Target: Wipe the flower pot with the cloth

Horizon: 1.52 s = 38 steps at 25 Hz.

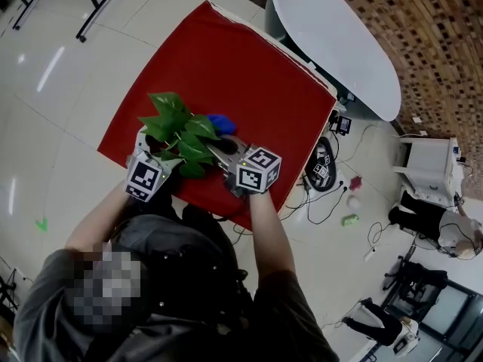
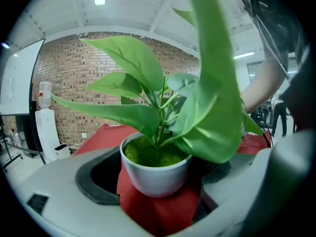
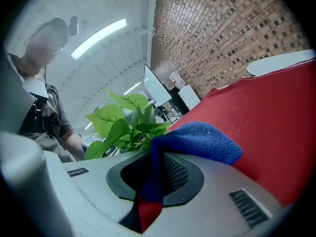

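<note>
We judge the pot light and slick, seemingly clasped at its wall by our left gripper, while our right gripper pinches the soft cloth.

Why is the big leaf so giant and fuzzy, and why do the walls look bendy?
Left gripper view: the leaf hangs right by the lens, so it looms large and soft, while the flower pot looks sharp. Right gripper view: the wide-angle lens bows the brick wall and blackens the corners; the cloth is crisp.
</note>
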{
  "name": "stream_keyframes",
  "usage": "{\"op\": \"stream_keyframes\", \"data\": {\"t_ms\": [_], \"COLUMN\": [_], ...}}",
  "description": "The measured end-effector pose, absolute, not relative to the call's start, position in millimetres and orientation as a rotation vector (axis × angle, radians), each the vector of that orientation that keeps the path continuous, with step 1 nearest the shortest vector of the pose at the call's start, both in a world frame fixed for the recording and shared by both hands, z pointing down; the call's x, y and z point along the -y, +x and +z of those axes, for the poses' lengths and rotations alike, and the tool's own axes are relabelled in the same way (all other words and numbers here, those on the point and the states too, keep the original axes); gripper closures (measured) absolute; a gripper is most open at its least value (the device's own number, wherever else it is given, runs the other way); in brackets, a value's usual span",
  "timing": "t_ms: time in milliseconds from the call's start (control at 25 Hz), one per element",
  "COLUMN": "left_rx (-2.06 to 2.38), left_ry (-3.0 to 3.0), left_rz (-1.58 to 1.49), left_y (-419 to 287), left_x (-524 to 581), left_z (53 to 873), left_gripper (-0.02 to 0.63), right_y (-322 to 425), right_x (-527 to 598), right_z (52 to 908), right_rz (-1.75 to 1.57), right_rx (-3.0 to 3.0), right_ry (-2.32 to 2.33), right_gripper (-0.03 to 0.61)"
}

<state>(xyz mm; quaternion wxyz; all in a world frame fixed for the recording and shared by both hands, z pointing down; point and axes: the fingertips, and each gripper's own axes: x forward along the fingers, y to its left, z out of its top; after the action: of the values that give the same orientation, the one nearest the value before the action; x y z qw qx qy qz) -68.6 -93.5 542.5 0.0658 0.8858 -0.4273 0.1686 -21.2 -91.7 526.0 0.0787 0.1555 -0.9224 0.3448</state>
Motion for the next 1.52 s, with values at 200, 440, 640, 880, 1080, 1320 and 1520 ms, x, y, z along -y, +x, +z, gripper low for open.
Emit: {"op": "stream_keyframes", "data": {"t_ms": [200,440,640,880,1080,1320,1520], "left_rx": [1.3,1.309,1.297,1.229,1.165,1.098,1.186], "left_ry": [2.669,2.686,2.701,2.725,2.73,2.718,2.643], "left_rz": [0.505,0.538,0.614,0.588,0.574,0.623,0.632], "left_y": [-69,-69,-66,-75,-77,-115,-171], "left_x": [91,93,93,74,79,57,35], "left_z": [545,546,541,535,534,538,528], "left_gripper": [0.141,0.138,0.137,0.137,0.126,0.126,0.13], "right_y": [-22,1,70,134,146,159,183], "right_x": [59,54,60,27,21,12,10], "right_z": [533,532,520,490,475,440,387], "right_rz": [1.029,1.017,1.131,1.15,1.117,1.012,0.812], "right_rx": [2.744,2.749,2.739,2.737,2.729,2.694,2.718], "right_ry": [0.466,0.71,1.119,1.532,1.692,1.925,2.079], "right_gripper": [0.528,0.526,0.526,0.526,0.526,0.526,0.526]}}
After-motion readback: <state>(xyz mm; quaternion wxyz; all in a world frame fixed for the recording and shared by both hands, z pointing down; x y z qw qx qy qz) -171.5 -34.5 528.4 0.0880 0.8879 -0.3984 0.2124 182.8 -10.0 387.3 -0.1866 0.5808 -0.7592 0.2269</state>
